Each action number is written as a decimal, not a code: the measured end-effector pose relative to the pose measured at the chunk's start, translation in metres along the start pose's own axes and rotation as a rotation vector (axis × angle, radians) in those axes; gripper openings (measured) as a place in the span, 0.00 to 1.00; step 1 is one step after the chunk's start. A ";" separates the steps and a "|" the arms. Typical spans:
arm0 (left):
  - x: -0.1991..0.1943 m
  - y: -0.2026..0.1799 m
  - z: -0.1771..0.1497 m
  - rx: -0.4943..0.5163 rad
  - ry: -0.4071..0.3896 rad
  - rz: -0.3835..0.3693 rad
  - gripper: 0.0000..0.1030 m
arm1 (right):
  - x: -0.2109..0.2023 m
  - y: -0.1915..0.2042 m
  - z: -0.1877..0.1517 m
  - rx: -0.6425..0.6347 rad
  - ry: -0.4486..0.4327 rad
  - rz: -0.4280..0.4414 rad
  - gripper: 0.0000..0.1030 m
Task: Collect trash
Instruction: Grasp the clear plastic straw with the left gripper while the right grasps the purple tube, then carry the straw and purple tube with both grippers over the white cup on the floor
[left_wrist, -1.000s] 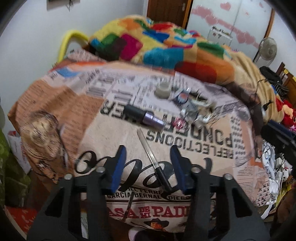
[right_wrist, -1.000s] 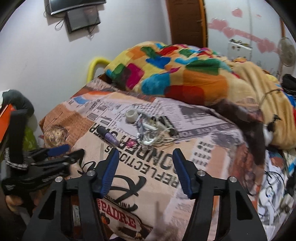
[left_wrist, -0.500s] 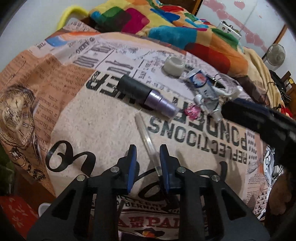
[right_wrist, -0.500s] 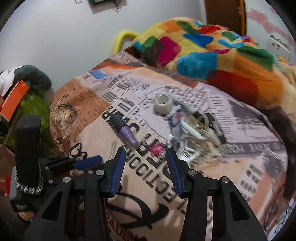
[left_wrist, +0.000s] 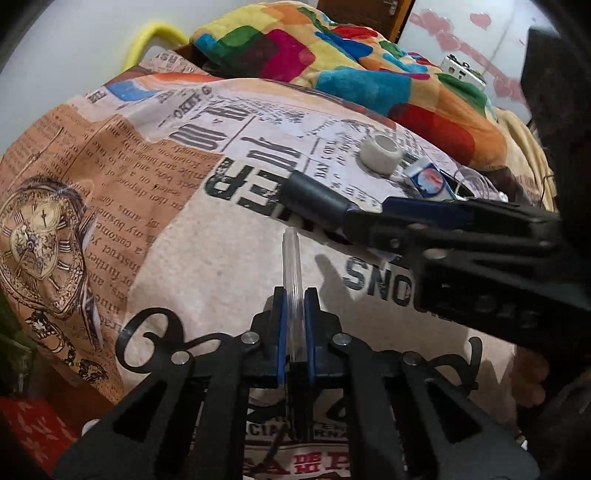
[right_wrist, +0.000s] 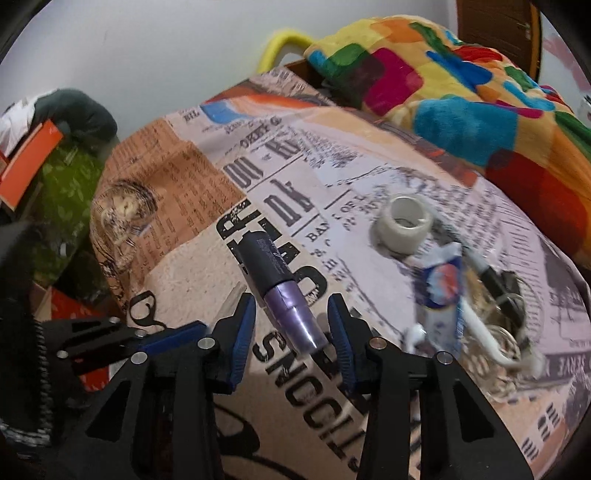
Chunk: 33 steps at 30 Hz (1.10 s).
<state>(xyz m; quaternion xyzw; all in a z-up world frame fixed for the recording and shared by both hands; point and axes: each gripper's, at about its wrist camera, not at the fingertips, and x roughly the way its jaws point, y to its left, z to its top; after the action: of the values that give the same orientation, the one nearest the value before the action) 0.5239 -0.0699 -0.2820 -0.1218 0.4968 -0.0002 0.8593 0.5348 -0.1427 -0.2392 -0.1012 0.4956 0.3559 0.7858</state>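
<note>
Left tongs (left_wrist: 294, 325) pinch the clear pen (left_wrist: 291, 273). Right tongs (right_wrist: 291, 332) are closing around the purple tube (right_wrist: 284, 295); it could roll away.

We look steeply down from both wrists, close over the bed (left_wrist: 207, 258). Our left view faces the headboard end; our right view sits beside it. Both share the tube (left_wrist: 314, 199) (right_wrist: 280, 284), tape roll (left_wrist: 380, 155) (right_wrist: 402, 225) and blanket (left_wrist: 332, 62) (right_wrist: 461, 81).
</note>
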 end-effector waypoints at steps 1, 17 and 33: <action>-0.001 0.005 0.000 -0.010 0.002 -0.009 0.08 | 0.004 0.002 0.002 -0.014 0.008 -0.008 0.34; -0.012 0.017 0.001 -0.040 0.014 -0.041 0.07 | 0.005 0.010 0.004 0.013 -0.005 -0.057 0.23; -0.140 -0.002 0.009 0.018 -0.173 -0.063 0.07 | -0.113 0.051 0.004 0.069 -0.163 -0.150 0.23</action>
<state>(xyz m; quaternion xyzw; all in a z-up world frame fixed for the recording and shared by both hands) 0.4611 -0.0533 -0.1578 -0.1292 0.4166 -0.0212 0.8996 0.4755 -0.1556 -0.1310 -0.0815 0.4330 0.2860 0.8509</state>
